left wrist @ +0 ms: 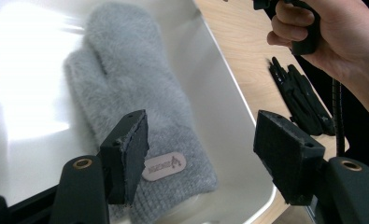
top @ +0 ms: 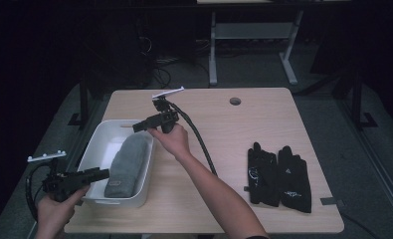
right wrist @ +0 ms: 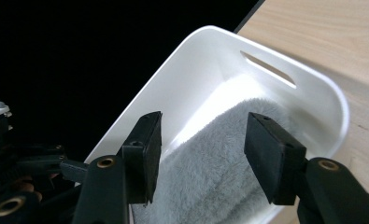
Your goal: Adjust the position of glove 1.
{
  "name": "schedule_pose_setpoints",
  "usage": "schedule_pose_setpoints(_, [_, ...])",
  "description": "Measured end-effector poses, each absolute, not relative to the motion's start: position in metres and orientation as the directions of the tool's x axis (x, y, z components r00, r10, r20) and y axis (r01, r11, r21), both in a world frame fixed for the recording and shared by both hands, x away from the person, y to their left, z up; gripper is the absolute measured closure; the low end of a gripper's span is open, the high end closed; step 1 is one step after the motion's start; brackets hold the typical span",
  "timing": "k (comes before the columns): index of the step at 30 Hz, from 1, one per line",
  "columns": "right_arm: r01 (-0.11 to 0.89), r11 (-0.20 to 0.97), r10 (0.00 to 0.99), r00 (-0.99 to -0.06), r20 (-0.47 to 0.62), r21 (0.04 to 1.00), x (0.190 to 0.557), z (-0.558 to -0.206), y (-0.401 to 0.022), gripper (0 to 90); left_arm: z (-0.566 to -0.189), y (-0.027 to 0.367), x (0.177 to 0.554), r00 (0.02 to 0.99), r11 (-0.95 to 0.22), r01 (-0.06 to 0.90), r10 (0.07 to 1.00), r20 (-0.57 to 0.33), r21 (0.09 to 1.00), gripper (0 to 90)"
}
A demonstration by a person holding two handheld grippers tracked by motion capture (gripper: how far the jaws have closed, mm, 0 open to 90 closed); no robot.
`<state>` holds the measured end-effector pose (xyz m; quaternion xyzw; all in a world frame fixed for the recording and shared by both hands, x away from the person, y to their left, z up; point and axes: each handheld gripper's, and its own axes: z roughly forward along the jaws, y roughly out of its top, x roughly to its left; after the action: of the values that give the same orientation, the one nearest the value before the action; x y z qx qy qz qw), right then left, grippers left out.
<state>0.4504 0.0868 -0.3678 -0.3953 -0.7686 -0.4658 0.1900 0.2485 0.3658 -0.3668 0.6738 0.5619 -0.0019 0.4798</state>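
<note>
Grey and fluffy, the mitten [top: 128, 165] lies flat inside the white bin [top: 95, 144] at the left of the table [top: 219, 124], so we think that part of the job is done. Our right gripper [top: 140, 127] hangs over the far end of the bin with its jaws apart and nothing between them. Our left gripper [top: 100, 175] waits at the near edge of the bin, jaws apart too and holding nothing. The black gloves [top: 278, 175] lie on the right side of the table, well apart from the bin. We guess they go in next.
</note>
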Motion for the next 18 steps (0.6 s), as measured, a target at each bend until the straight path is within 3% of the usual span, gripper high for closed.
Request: schedule_pose_setpoints(18, [0.781,0.190,0.401,-0.614,0.680,0.595,0.449,-0.349,0.048,42.3,-0.356,0.342,0.257,0.409,0.062,0.748,0.741,-0.533,0.660,32.8])
